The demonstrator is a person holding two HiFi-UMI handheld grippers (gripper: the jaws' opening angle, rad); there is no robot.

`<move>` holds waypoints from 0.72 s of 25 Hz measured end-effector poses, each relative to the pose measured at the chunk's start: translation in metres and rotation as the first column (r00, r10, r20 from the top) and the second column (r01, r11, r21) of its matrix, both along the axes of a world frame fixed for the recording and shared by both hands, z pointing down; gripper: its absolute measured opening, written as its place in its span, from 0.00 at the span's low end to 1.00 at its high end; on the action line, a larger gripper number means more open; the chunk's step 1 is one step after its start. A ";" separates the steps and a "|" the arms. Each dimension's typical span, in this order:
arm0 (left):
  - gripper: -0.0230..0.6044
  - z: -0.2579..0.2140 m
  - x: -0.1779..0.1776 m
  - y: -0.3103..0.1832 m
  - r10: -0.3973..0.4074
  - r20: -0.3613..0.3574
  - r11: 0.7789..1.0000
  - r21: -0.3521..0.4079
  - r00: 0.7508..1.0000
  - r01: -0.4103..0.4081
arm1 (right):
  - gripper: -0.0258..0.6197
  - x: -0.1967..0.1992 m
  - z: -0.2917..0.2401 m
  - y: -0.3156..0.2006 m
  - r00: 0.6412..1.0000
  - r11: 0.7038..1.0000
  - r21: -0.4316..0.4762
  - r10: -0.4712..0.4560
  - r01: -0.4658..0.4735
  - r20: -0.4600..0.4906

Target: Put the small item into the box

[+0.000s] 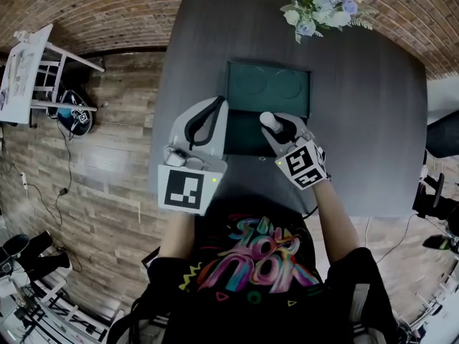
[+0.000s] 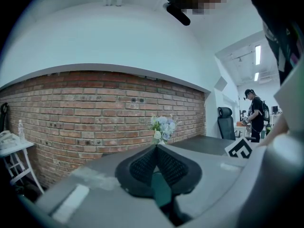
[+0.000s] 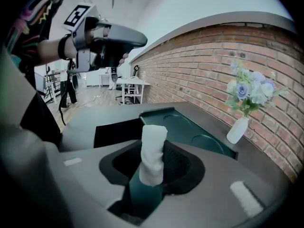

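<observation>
Flower vase (image 1: 319,4), brick wall (image 2: 95,113), dark table (image 1: 373,106)

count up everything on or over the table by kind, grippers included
grippers: 2 (left gripper, right gripper)
small white item: 1, gripped in the right gripper
green box: 1, open
vase of flowers: 1
total: 5

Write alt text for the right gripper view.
The right gripper holds an upright white roll in its jaws, with an open dark green box on the grey table just beyond. A vase of flowers stands at right before a brick wall; the left gripper is at upper left.
</observation>
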State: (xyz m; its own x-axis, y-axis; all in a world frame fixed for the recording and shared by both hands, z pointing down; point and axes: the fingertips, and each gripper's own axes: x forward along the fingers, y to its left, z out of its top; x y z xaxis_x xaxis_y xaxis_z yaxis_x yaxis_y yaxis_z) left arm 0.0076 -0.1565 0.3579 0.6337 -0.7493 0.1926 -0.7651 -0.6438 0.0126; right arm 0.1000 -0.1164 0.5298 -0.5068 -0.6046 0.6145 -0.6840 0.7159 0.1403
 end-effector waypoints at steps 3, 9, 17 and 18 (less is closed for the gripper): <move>0.04 0.001 -0.002 0.001 -0.005 -0.001 1.000 -0.005 1.000 0.005 | 0.25 -0.007 0.015 0.005 0.995 0.997 -0.034 -0.070 0.067 -0.077; 0.04 0.002 -0.006 0.001 -0.014 0.004 1.000 -0.003 1.000 0.014 | 0.26 -0.014 0.042 0.009 0.974 0.982 -0.127 -0.158 0.139 -0.159; 0.04 0.004 -0.008 0.001 -0.016 0.006 1.000 -0.009 1.000 0.016 | 0.26 -0.018 0.060 0.011 0.949 0.969 -0.165 -0.217 0.183 -0.226; 0.04 0.003 -0.009 0.001 -0.017 0.005 1.000 -0.009 1.000 0.017 | 0.26 -0.019 0.061 0.010 0.949 0.968 -0.171 -0.217 0.181 -0.227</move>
State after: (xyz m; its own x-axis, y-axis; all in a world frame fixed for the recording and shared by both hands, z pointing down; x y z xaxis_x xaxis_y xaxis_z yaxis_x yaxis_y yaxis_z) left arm -0.0012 -0.1555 0.3613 0.6198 -0.7582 0.2024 -0.7760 -0.6305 0.0146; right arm 0.0814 -0.1060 0.5912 -0.4328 -0.4007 0.8075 -0.4839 0.8591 0.1670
